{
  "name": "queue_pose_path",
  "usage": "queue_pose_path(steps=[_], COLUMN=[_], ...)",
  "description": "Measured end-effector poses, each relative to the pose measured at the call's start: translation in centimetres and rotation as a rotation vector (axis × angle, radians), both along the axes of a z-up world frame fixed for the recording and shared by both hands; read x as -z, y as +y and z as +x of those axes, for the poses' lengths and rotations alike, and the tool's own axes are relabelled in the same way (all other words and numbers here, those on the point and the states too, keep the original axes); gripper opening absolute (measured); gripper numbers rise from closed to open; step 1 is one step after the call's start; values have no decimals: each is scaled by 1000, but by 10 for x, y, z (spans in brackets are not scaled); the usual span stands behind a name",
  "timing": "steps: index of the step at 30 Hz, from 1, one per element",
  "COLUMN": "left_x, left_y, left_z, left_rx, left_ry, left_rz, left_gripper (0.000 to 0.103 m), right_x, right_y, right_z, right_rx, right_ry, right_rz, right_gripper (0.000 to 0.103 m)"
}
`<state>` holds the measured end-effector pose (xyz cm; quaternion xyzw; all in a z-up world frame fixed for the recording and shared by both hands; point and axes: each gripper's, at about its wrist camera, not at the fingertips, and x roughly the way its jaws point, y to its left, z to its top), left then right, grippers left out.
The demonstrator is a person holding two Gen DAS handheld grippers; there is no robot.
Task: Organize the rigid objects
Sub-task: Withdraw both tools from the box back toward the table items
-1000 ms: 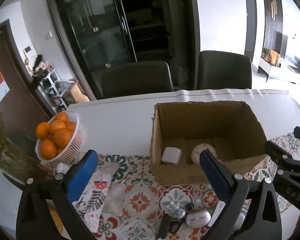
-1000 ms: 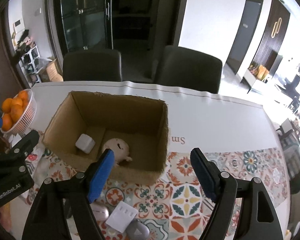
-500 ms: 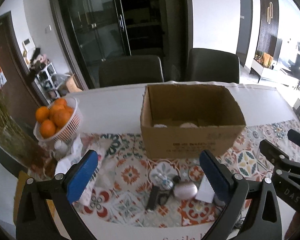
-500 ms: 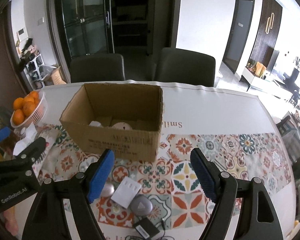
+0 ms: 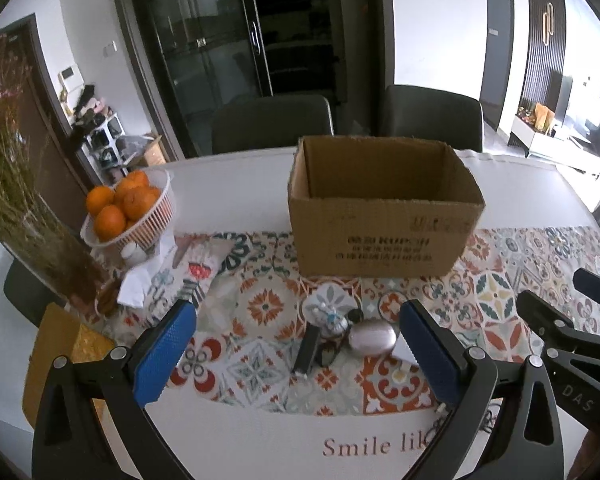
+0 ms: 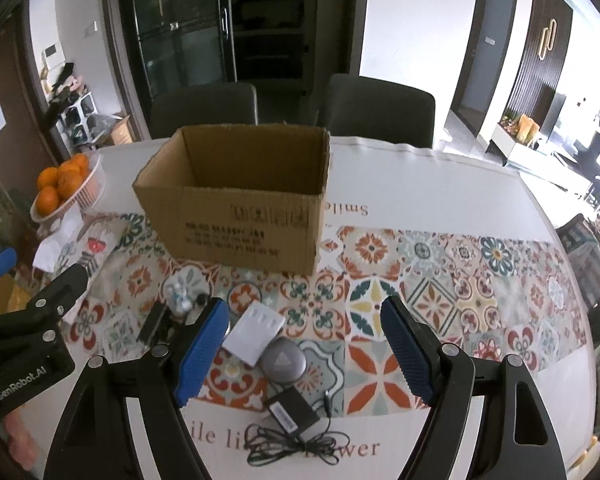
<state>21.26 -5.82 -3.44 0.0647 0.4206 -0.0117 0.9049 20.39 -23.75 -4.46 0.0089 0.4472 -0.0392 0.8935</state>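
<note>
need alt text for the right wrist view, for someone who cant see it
An open, empty right gripper hangs over a patterned table runner, with a cardboard box beyond it. Near the fingers lie a white case, a grey pod and a black adapter with its cord.

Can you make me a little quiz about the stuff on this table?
1. True or false: the oranges are inside the cardboard box.
2. Which lies nearest the charger? A) the grey round case B) the basket C) the box
3. Fill in: the right gripper has its jaws ____ with nothing between them.

Key
1. False; they sit in the white basket to the left of the box.
2. A
3. open
</note>
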Motion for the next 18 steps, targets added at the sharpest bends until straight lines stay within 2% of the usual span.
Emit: queue_pose_path(steps=[11,18], left_x=[24,51], left_y=[1,1], left_z=[-28,-38], left_rx=[-39,-66], left_ry=[54,133], left_rz=[-15,-33], left_gripper=[103,103], right_x=[22,39], right_y=[0,0], right_z=[-26,-33], right_rx=[-39,-66], right_ry=[46,95], right_rz=[4,-3], right_gripper=[79,79])
